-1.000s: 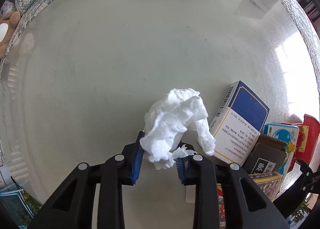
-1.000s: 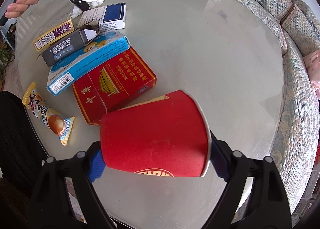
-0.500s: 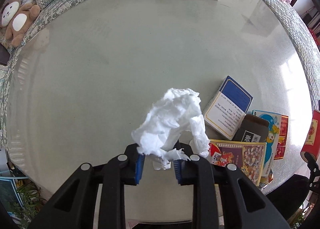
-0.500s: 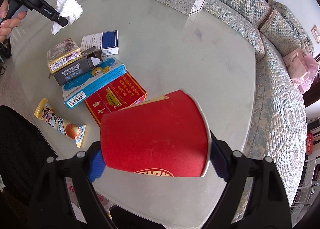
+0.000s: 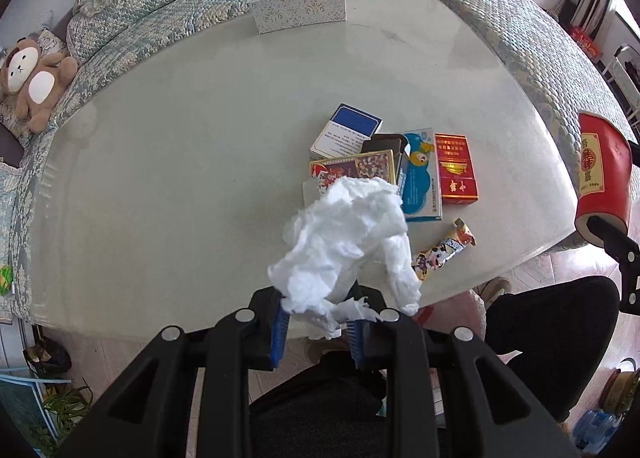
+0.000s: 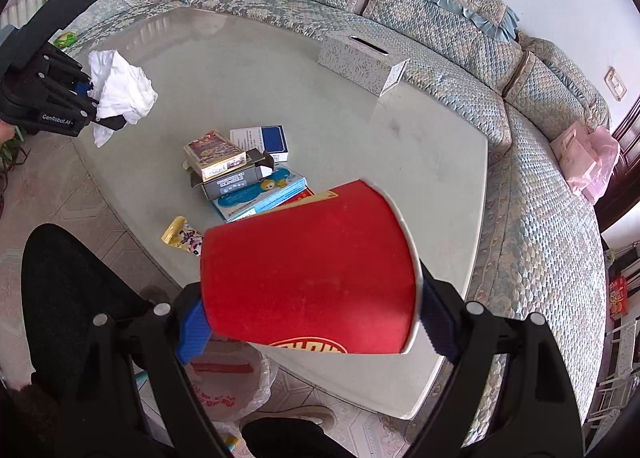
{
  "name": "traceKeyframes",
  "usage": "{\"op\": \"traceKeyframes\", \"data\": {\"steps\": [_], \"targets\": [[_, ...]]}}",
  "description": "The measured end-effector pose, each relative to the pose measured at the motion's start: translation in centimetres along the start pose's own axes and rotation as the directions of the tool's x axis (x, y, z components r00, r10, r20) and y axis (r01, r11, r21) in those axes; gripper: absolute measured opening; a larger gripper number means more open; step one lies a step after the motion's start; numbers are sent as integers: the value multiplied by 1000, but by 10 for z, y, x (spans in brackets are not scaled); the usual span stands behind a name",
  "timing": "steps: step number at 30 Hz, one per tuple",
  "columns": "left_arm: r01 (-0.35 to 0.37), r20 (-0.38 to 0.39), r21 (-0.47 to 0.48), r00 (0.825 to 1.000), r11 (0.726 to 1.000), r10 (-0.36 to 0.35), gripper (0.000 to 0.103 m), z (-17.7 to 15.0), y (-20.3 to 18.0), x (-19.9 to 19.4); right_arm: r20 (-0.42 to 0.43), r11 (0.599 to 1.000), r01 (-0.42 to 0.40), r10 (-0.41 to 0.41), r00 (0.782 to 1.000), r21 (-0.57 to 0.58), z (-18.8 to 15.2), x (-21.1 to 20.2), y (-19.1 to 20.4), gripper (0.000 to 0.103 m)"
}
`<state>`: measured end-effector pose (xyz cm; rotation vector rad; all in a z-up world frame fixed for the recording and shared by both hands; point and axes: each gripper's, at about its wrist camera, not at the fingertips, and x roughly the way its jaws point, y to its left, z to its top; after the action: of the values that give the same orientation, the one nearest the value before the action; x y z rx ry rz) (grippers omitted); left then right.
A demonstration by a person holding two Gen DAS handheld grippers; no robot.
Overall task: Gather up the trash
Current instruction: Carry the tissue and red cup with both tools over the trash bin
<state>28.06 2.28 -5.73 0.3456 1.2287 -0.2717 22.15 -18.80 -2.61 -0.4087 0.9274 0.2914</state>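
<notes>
My left gripper (image 5: 318, 332) is shut on a crumpled white tissue (image 5: 344, 242) and holds it above the table's near edge; the tissue also shows in the right wrist view (image 6: 120, 92). My right gripper (image 6: 312, 334) is shut on a red paper cup (image 6: 308, 278) lying sideways between the fingers, raised over the table's front edge; the cup also shows in the left wrist view (image 5: 602, 174). Several small boxes (image 6: 240, 174) and a snack wrapper (image 6: 182, 236) lie on the glass table (image 6: 360, 138).
A patterned tissue box (image 5: 298, 2) stands at the table's far edge. A curved sofa (image 6: 540, 198) wraps around the table, with a teddy bear (image 5: 28, 78) on it. A plastic bag (image 6: 228, 386) sits on the floor below the cup. The person's legs are near the front edge.
Both grippers have risen and pulled back from the table with the tissue and the cup still held. More of the table, sofa and floor has come into view.
</notes>
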Motion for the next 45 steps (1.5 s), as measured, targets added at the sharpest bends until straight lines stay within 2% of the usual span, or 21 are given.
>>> {"op": "traceKeyframes", "data": {"steps": [8, 19, 25, 31, 35, 45], "targets": [[16, 9, 58, 1000, 998, -17, 25, -60, -46, -11, 33, 999, -17, 18, 999, -48, -27, -40, 46, 84], [53, -24, 123, 998, 991, -51, 25, -109, -87, 22, 27, 996, -51, 53, 998, -77, -62, -46, 86, 84], [47, -9, 144, 999, 989, -46, 25, -125, -101, 36, -6, 994, -82, 82, 997, -68, -80, -32, 94, 84], [79, -5, 166, 997, 983, -79, 25, -138, -117, 53, -51, 993, -110, 107, 993, -50, -104, -13, 103, 84], [114, -37, 155, 993, 981, -110, 25, -145, -125, 76, -80, 993, -105, 101, 992, -54, -120, 1, 110, 84], [122, -79, 164, 991, 979, -110, 25, -159, -143, 120, -143, 994, -108, 102, 984, -31, -148, 37, 114, 84]]}}
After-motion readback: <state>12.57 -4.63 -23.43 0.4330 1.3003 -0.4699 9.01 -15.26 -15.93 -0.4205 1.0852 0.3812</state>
